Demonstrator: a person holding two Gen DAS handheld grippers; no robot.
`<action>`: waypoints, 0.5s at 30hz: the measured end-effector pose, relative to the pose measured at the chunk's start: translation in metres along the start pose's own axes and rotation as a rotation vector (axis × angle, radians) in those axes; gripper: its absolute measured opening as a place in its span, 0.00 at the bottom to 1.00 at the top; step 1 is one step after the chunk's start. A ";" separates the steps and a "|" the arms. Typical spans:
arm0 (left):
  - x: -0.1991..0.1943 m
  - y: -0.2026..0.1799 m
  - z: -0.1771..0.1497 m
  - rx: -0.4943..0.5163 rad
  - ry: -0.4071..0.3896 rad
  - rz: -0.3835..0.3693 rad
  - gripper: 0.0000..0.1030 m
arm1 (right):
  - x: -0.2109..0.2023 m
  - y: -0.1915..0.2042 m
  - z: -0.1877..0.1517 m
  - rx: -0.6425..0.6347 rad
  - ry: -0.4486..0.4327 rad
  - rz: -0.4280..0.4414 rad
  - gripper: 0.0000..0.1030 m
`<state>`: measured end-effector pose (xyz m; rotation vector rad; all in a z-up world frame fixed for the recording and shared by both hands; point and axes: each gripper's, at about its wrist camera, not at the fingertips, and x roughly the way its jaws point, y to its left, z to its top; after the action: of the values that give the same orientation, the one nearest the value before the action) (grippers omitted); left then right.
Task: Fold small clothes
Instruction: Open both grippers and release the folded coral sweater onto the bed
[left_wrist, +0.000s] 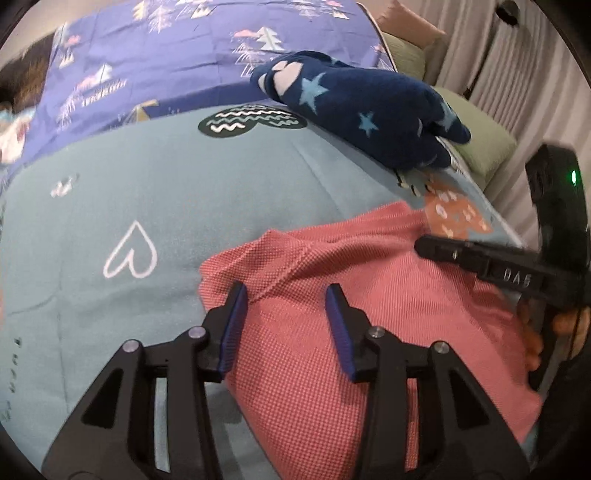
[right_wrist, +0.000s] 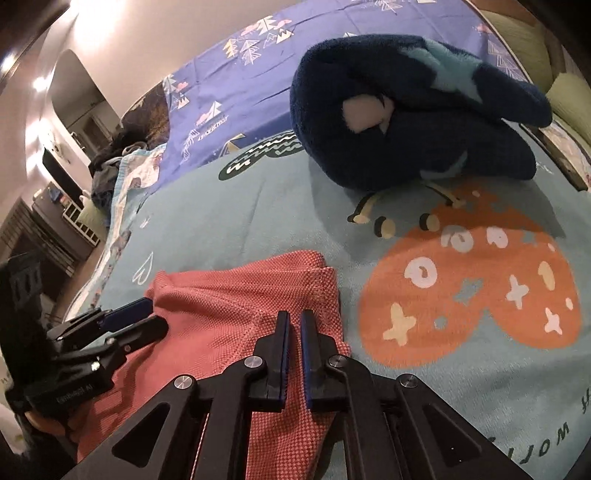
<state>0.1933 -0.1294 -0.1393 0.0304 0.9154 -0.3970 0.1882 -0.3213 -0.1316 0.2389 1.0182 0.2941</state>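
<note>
Presently my right gripper (right_wrist: 294, 321) is clenched on the red garment (right_wrist: 236, 306) on the bed (right_wrist: 229, 206); left gripper (left_wrist: 286, 295) released above it.

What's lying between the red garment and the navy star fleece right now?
Only bare blanket, with its printed orange heart off to the side, separates the red garment from the navy star fleece; clearest in the right wrist view.

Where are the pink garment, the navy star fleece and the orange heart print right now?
pink garment (left_wrist: 369, 295): left wrist view, middle of its textured cloth.
navy star fleece (right_wrist: 406, 147): right wrist view, centre of the bundled pile.
orange heart print (right_wrist: 476, 291): right wrist view, middle of the heart on the teal blanket.
</note>
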 end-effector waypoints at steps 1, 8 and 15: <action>-0.002 -0.002 -0.001 0.006 -0.002 0.009 0.45 | -0.001 0.001 0.001 -0.004 -0.002 -0.005 0.04; -0.030 0.001 -0.005 -0.031 -0.025 0.023 0.45 | -0.041 0.014 -0.007 -0.030 -0.054 -0.031 0.06; -0.072 -0.013 -0.011 0.000 -0.090 0.023 0.52 | -0.083 0.012 -0.029 -0.031 -0.066 -0.042 0.08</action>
<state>0.1415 -0.1164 -0.0888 0.0225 0.8258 -0.3744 0.1212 -0.3378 -0.0758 0.1975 0.9516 0.2620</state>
